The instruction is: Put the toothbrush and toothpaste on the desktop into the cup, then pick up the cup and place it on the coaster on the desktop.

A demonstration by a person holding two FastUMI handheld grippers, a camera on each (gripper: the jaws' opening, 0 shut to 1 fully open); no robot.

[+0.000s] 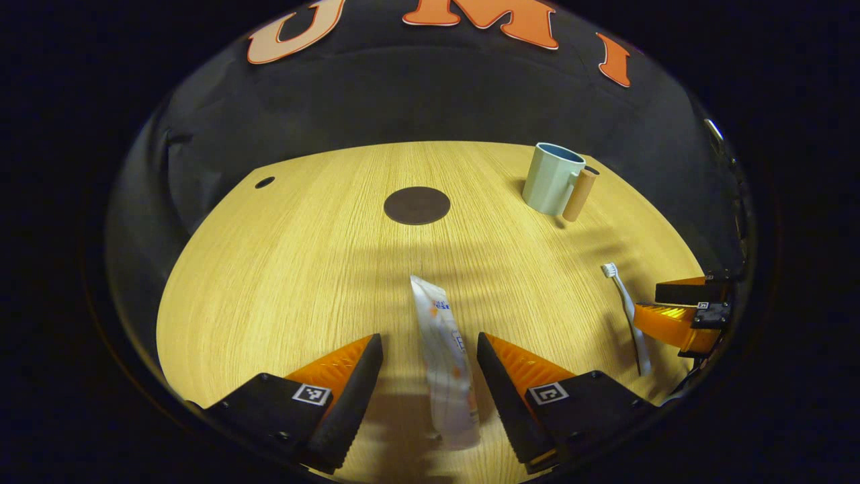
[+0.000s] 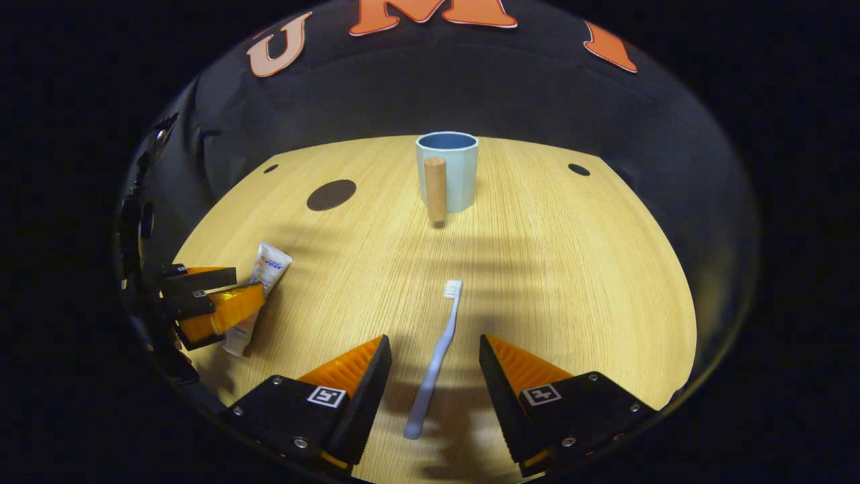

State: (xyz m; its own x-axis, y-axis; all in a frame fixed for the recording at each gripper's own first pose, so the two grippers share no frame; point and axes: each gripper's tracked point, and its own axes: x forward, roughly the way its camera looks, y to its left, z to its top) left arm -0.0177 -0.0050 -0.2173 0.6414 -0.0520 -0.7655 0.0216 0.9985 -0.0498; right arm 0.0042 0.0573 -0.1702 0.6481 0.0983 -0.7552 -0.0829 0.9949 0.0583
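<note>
The pale blue-green cup with a round wooden handle [image 2: 447, 171] is taken as the landmark; it stands upright near the far edge of the light wooden desktop [image 2: 571, 269], its mouth open upward so both items can be dropped in. Nearer than the cup, the white toothpaste tube [image 1: 443, 363] lies flat between the spread fingers of the left gripper [image 1: 430, 376], which is held wide and touches nothing; the tube is straddled lengthwise, apparently so it can be closed on across its narrow width. The pale blue toothbrush with white bristles [image 2: 437, 356] lies likewise between the wide-open fingers of the right gripper [image 2: 435, 376], bristle end pointing toward the cup. Neither item has been lifted yet. The dark round coaster [image 2: 331, 194] lies flat to the left of the cup, well apart from it. Nothing is seen standing between either item and the cup; the handle faces the right gripper.
</note>
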